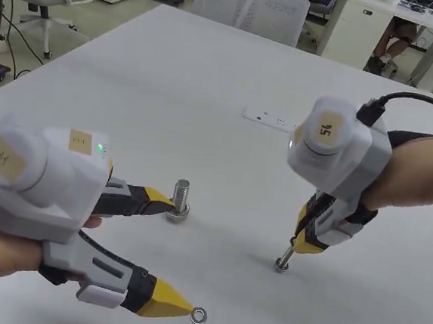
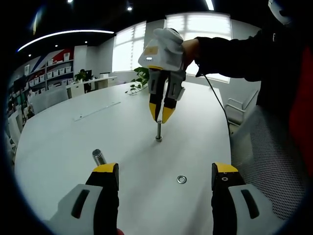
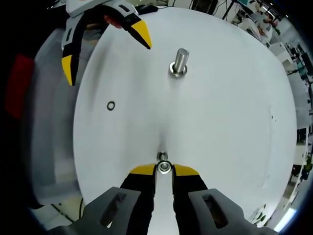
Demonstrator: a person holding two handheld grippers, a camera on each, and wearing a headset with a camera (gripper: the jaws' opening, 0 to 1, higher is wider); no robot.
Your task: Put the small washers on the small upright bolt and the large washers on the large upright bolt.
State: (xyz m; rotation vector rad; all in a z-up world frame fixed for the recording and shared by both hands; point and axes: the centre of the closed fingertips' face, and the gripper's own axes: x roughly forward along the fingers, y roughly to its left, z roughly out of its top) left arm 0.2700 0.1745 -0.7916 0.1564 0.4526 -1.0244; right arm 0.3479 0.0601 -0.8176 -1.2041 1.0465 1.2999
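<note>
The left claw (image 1: 169, 253) is spread wide, nothing between its two yellow-tipped jaws, and it hovers low over the white table (image 1: 207, 93). A large upright threaded steel bolt (image 1: 180, 200) stands just beyond the tip of one jaw, almost touching it. In the left gripper view this bolt (image 2: 99, 157) rises just behind the left-hand jaw tip. A small silver metal washer ring (image 1: 198, 316) lies flat on the table just beyond the tip of the other jaw. From the left claw (image 2: 166, 169) itself the ring (image 2: 181, 179) lies just ahead, between the jaws and nearer the right-hand one.

The right claw (image 1: 306, 244) points steeply down, its jaws drawn narrow. A small upright thin steel bolt (image 1: 284, 260) stands directly under its tips. In the right gripper view the bolt's top (image 3: 164, 167) sits in the slim gap between the jaws of the right claw (image 3: 164, 171). I cannot tell whether they pinch anything.
</note>
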